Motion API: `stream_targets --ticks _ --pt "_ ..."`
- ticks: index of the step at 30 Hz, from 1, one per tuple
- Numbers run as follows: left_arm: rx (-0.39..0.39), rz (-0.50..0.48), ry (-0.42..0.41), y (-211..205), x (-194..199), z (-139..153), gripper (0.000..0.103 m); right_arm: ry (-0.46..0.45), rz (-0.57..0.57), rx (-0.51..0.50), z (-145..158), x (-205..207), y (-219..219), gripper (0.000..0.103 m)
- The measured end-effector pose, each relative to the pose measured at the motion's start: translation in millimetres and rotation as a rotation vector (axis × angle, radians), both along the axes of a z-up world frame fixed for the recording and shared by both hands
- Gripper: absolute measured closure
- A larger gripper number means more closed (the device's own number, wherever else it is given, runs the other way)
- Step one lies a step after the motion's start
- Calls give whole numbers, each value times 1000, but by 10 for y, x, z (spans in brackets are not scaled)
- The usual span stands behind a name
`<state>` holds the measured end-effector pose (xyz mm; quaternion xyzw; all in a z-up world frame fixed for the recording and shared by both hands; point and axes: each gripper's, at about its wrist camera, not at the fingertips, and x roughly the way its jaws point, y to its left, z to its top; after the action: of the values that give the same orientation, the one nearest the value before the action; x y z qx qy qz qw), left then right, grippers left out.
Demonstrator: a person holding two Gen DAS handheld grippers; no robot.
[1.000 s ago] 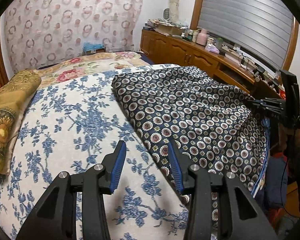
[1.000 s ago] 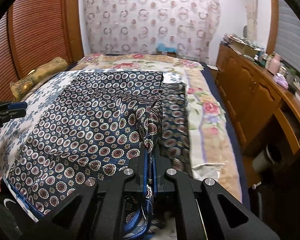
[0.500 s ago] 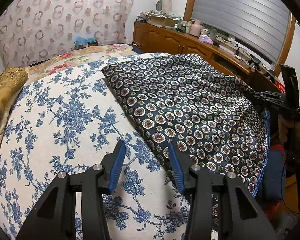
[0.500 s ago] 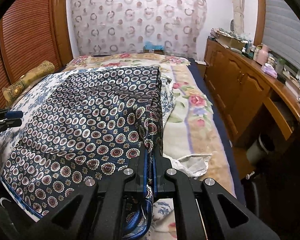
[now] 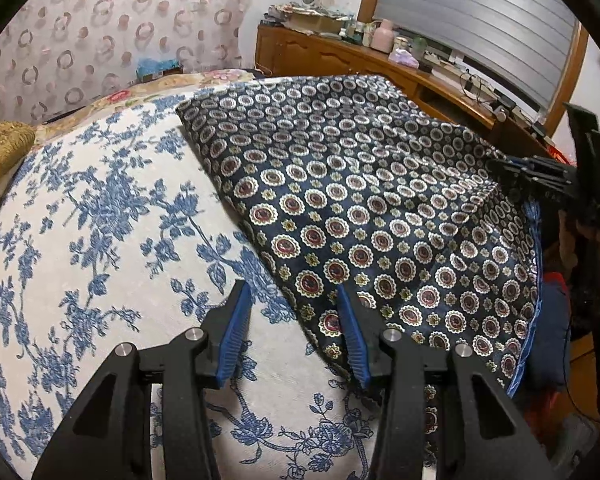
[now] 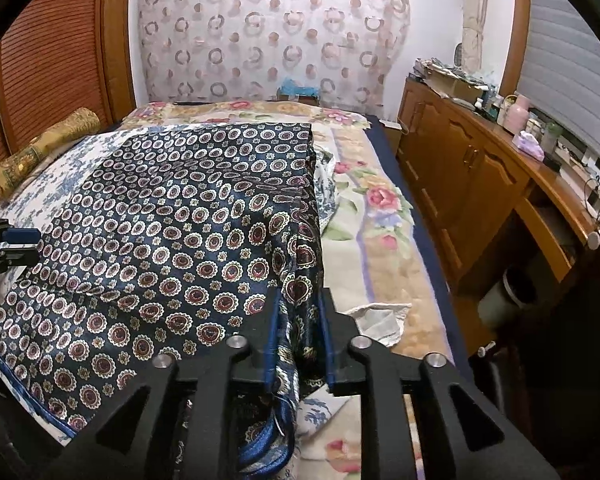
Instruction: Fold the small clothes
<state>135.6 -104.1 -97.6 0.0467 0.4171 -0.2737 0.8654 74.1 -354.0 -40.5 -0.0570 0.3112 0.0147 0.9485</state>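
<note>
Jaws of my right gripper [image 6: 298, 340] are opening off the cloth [image 6: 172, 216] between them: fold laid. Left gripper [image 5: 292, 332] half-open, empty.

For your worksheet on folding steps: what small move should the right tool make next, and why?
Probably draw the right tool back off the navy patterned cloth. Its jaws are opening with the bunched edge loose between them, and the cloth already lies doubled on the bed.
</note>
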Motion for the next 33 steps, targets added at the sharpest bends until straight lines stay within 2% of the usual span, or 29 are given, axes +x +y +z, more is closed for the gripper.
stream_targets --ticks 1,3,5,15,18,23,28,31,33 --pt "2 0 -2 -5 -2 -3 57 -12 0 -15 7 -23 11 78" --pt "4 2 -2 -14 -5 -1 56 -21 7 -11 23 -52 31 65" --pt "3 5 -3 -9 -12 -1 56 -27 17 -6 49 -84 54 61" --pt "1 -19 18 -20 -297 1 56 -51 75 1 57 -261 230 60" --pt "5 -31 32 -34 -406 13 56 -42 112 33 46 -300 298 60" --pt "-1 -54 38 -50 -560 9 57 -29 156 31 -5 -344 394 55" --pt "-37 -78 60 -63 -648 10 57 -26 167 43 -5 -381 388 55" --pt "-66 -78 67 -76 -692 6 57 -53 147 31 25 -462 419 55" --pt "-60 -84 62 -103 -714 6 59 -57 151 44 32 -511 402 55"
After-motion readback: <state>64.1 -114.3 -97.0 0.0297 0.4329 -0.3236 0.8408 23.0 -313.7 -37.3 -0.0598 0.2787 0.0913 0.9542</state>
